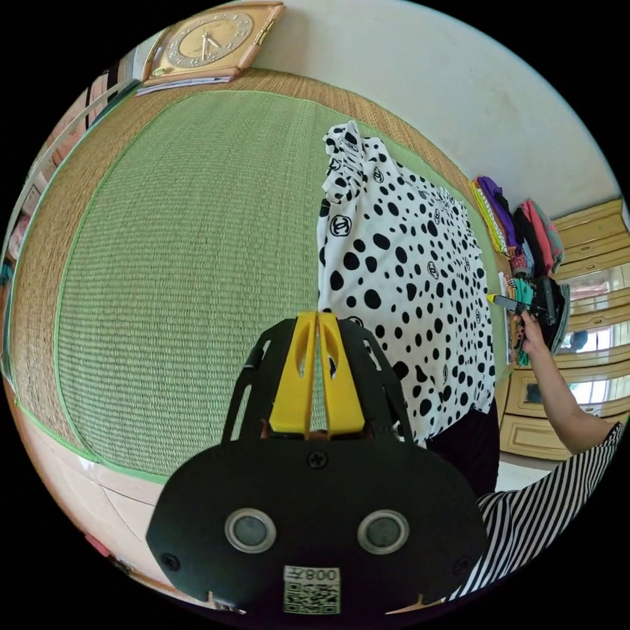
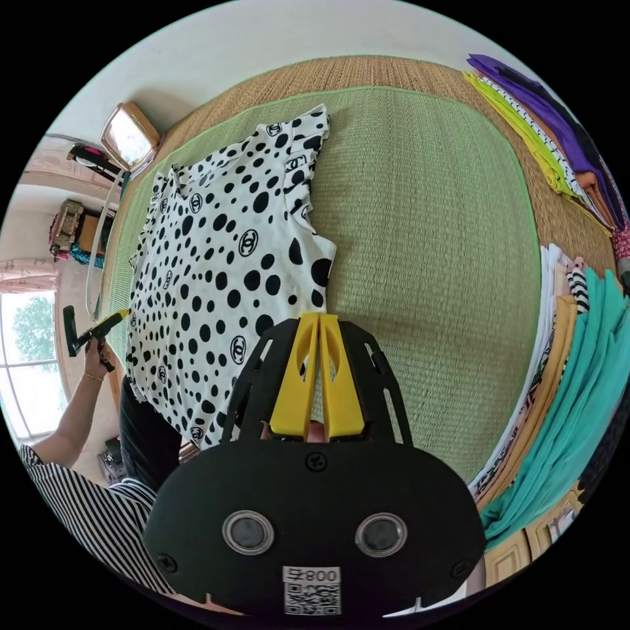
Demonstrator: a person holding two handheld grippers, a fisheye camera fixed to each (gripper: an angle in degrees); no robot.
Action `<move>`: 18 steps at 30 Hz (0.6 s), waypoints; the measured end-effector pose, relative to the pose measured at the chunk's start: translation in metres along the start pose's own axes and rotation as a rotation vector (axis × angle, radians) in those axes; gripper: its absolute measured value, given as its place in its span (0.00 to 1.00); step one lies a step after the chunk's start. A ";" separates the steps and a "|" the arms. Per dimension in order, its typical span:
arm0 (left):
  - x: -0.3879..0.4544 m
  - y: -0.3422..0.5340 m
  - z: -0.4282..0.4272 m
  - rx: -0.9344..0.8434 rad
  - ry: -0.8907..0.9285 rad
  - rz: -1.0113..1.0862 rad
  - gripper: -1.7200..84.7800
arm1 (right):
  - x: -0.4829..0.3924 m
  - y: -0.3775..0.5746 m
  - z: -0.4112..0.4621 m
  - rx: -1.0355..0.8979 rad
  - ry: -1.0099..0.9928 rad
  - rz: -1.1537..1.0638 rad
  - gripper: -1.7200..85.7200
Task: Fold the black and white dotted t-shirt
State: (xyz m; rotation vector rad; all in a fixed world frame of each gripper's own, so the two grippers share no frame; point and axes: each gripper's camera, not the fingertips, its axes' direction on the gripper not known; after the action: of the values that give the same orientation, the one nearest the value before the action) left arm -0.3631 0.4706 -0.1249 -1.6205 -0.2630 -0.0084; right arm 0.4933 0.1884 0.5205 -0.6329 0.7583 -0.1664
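Dotted black and white t-shirt [image 1: 407,275] lay spread flat on the green woven mat [image 1: 190,275], with its hem hanging a little over the mat's near edge, in front of the person. In the left gripper view it lay toward the mat's right side; in the right gripper view the same shirt [image 2: 223,262] lay toward the mat's left side, one ruffled sleeve reaching toward the far edge.

The left gripper [image 1: 317,318] hung above bare mat just beside the shirt's edge, its yellow jaws pressed together with nothing between them. The right gripper [image 2: 319,320] was likewise clenched on nothing, its tips over the mat right next to the shirt's side edge; whether either touched the cloth I could not tell.

Each view also caught the other tool. In the left gripper view a hand [image 1: 530,333] held the right gripper off the shirt's far side, near a stack of folded clothes [image 1: 525,230] at the mat's corner. In the right gripper view a hand [image 2: 97,359] held the left gripper beyond the shirt's opposite side. A striped sleeve [image 1: 551,499] showed at the lower rim.

A clock [image 1: 209,42] lay near the mat's far corner, against the wall. More folded clothes [image 2: 577,367] were piled along the mat's right edge in the right gripper view.
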 end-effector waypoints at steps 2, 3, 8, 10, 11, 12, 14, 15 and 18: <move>0.001 0.009 -0.007 0.009 0.034 0.006 0.03 | 0.001 0.005 -0.002 0.012 0.005 0.005 0.02; 0.002 0.018 -0.011 0.016 0.048 0.007 0.04 | 0.001 0.010 -0.003 0.018 0.003 0.008 0.02; 0.002 0.060 -0.013 -0.047 0.078 0.017 0.07 | 0.006 0.053 -0.008 0.038 -0.086 0.016 0.03; -0.001 0.071 -0.008 -0.080 0.064 0.000 0.07 | 0.009 0.074 -0.006 0.037 -0.127 0.028 0.04; -0.004 0.077 -0.005 -0.099 0.057 -0.015 0.07 | 0.010 0.088 -0.004 0.027 -0.156 0.043 0.05; -0.007 0.082 -0.003 -0.110 0.052 -0.020 0.06 | 0.012 0.102 -0.001 0.022 -0.183 0.057 0.06; -0.012 0.087 -0.002 -0.110 0.054 -0.041 0.04 | 0.014 0.121 0.001 0.018 -0.208 0.081 0.07; -0.016 0.090 -0.004 -0.110 0.074 -0.050 0.04 | 0.015 0.132 0.003 0.018 -0.224 0.092 0.07; -0.024 0.096 -0.010 -0.099 0.085 -0.065 0.03 | 0.018 0.151 0.008 0.011 -0.229 0.113 0.08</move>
State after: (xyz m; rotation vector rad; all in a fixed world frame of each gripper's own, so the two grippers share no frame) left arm -0.3687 0.4528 -0.2225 -1.7045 -0.2528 -0.1419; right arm 0.4995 0.3077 0.4253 -0.5860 0.5695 0.0059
